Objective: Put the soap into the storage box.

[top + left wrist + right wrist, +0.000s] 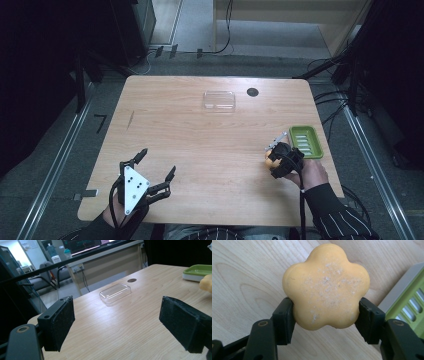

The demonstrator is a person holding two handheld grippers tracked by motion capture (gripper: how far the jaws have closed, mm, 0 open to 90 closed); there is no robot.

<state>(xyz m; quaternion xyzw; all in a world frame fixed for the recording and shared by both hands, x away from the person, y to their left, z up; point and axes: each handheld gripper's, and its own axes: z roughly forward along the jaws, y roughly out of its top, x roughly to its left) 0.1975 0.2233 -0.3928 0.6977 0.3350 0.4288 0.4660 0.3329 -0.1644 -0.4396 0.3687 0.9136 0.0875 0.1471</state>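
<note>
Wooden table [200,150]: right gripper [325,315] clamps a flower-shaped orange soap [325,287] beside the green soap dish [306,141], probably its destination; left gripper [155,175] rests wide open.

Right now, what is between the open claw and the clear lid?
Nothing: the left gripper view shows bare table between the left claw and the clear lid.
</note>
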